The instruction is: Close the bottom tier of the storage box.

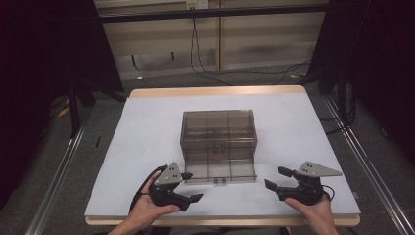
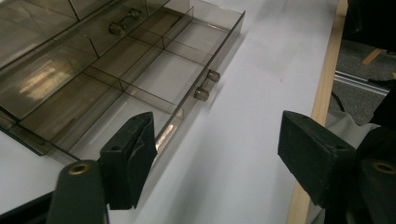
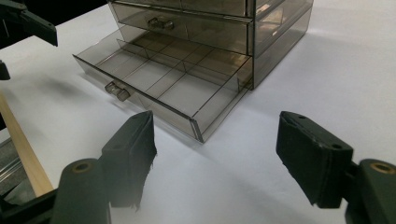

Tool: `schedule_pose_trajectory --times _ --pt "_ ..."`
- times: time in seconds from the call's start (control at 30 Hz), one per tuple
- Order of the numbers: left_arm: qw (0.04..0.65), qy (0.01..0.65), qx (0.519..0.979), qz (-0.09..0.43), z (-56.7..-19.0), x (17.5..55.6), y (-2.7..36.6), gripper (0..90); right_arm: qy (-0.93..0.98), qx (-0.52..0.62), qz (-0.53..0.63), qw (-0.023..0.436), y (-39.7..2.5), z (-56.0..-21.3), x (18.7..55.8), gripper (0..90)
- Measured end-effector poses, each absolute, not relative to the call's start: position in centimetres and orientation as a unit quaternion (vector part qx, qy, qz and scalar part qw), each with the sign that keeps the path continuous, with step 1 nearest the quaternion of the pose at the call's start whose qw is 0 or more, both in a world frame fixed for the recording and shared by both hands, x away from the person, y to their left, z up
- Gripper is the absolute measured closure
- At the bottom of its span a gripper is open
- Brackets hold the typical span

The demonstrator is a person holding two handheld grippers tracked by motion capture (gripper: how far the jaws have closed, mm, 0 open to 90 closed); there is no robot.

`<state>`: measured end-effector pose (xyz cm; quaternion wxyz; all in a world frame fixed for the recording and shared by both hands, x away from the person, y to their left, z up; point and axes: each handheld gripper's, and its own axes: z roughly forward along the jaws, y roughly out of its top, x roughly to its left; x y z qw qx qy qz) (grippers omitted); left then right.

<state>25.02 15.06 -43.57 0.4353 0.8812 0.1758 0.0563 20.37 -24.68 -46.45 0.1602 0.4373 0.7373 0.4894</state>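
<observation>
Smoky translucent plastic drawer cabinet (image 1: 219,134) sits mid-tabletop (image 1: 147,127) on the white surface. Bottom drawer (image 1: 220,171) pulled out toward the person, divided into compartments; two-stud handle (image 1: 220,180) on its front. Left tongs (image 1: 192,188) rest just off the drawer's left front corner, jaws apart, holding nothing. Right tongs (image 1: 274,178) lie to the right of the drawer, a little farther off, jaws likewise apart and empty. In the left gripper view the handle (image 2: 207,85) lies ahead, between the spread jaws, not touched.
</observation>
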Motion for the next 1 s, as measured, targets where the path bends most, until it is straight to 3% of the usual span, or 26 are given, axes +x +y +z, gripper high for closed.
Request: schedule_pose_trajectory --times 0.33,0.67,0.77,1.0 --pt "0.427 0.162 0.888 0.045 -43.5 25.6 13.5 36.7 0.733 0.437 0.493 0.169 -24.7 -46.3 20.3 30.6" --pt "0.418 0.119 0.9 0.027 -42.9 26.1 11.1 53.6 0.736 0.437 0.491 0.159 -24.7 -46.4 20.4 30.4" --pt "0.416 0.111 0.902 0.023 -42.9 26.2 10.2 62.3 0.736 0.439 0.491 0.157 -24.7 -46.4 20.4 30.4" --pt "0.421 0.11 0.9 0.029 -42.8 27.4 9.4 68.3 0.734 0.439 0.495 0.151 -24.7 -46.4 20.4 28.5"
